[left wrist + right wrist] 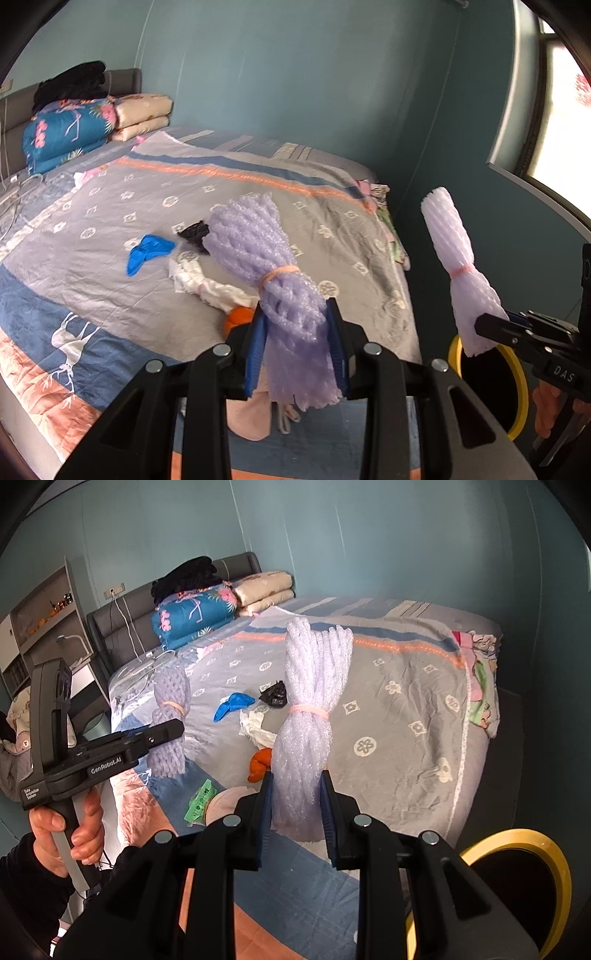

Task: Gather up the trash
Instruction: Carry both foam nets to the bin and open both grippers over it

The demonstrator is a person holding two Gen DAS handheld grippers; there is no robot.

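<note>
My left gripper (295, 332) is shut on a purple foam-net bundle (255, 243) tied with a pink band, held up above the bed. My right gripper (295, 797) is shut on a paler pink-white foam-net bundle (314, 686), also banded. Each gripper shows in the other's view: the right gripper (491, 328) with its pale bundle (448, 229), the left gripper (173, 731) with its purple bundle (171, 686). Still lying on the bedspread are a blue glove (147, 253), a black crumpled bag (194, 232), white crumpled paper (207, 284), an orange scrap (260, 762) and a green wrapper (201, 799).
A yellow-rimmed bin (524, 845) with a dark inside stands beside the bed at lower right, also seen as the yellow rim (517, 391). Folded quilts (66, 133) and black clothes (188, 576) are stacked by the headboard. Teal walls, a window (561, 122) and a shelf (44, 605) surround the bed.
</note>
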